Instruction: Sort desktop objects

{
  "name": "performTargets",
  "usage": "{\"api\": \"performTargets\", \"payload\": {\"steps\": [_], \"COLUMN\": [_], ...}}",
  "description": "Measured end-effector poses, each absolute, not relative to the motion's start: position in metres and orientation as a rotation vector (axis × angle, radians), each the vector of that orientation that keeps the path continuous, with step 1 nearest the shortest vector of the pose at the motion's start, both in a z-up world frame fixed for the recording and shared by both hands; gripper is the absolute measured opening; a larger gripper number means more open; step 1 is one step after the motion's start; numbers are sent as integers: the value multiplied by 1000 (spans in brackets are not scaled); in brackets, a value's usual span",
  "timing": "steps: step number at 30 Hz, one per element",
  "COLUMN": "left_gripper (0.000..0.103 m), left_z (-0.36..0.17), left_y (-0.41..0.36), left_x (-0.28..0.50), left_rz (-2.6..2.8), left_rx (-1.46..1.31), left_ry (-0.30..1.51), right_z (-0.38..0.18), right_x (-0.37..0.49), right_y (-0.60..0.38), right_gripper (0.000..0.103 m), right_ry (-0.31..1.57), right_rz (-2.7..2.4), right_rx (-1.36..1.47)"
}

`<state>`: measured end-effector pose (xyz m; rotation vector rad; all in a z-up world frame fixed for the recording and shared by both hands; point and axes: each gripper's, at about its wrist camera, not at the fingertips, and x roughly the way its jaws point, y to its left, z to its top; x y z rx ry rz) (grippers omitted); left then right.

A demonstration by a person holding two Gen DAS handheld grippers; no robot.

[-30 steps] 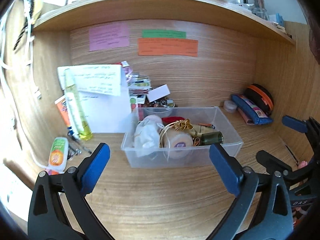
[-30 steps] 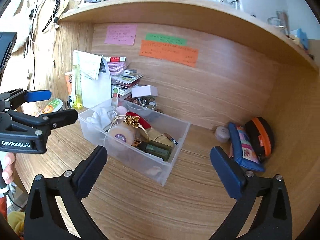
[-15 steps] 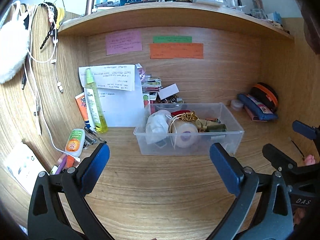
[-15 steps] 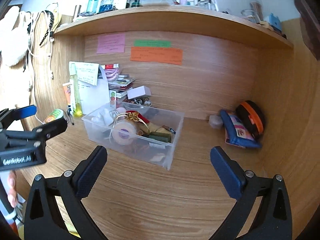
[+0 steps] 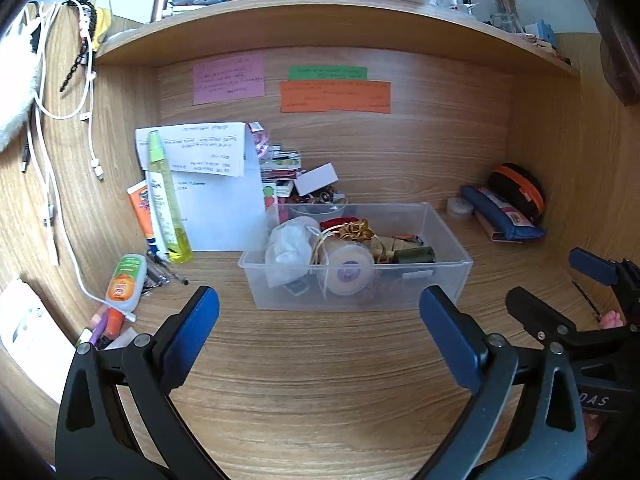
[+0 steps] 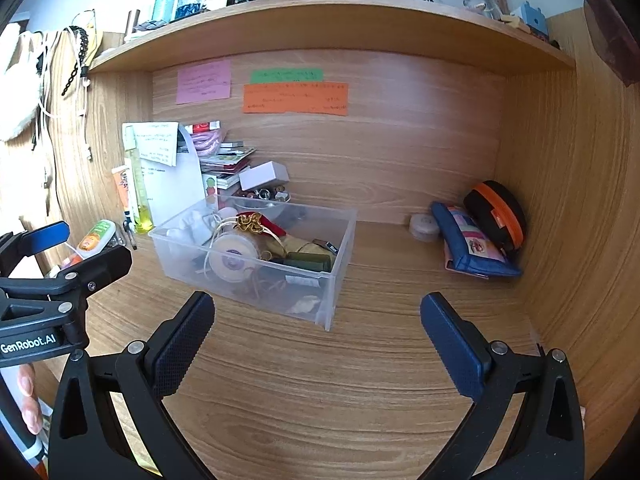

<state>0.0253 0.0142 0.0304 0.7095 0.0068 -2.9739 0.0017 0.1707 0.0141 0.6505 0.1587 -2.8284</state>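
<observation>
Both the left gripper (image 5: 318, 326) and right gripper (image 6: 318, 332) are spread wide, holding nothing, with the clear bin (image 5: 356, 280) sitting just ahead on the surface (image 5: 320, 380).

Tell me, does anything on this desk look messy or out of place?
Yes: the clear bin sits askew on the desk, best seen from the right wrist, and pens and a small orange-label bottle lie loose on its left.
</observation>
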Motion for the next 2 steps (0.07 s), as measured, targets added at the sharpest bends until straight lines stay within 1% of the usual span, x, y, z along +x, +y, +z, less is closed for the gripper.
{"api": "performTargets", "payload": {"steps": [2], "left_gripper": [102], "left_z": [28], "left_y": [15], "left_x": [22], "left_rz": [-2972], "left_rx": [719], "left_ry": [1], "right_z": [14], "right_x": [-2], "right_y": [172], "right_gripper": [103], "right_ry": [148], "right_rz": [-2824], "right_rx": [656]}}
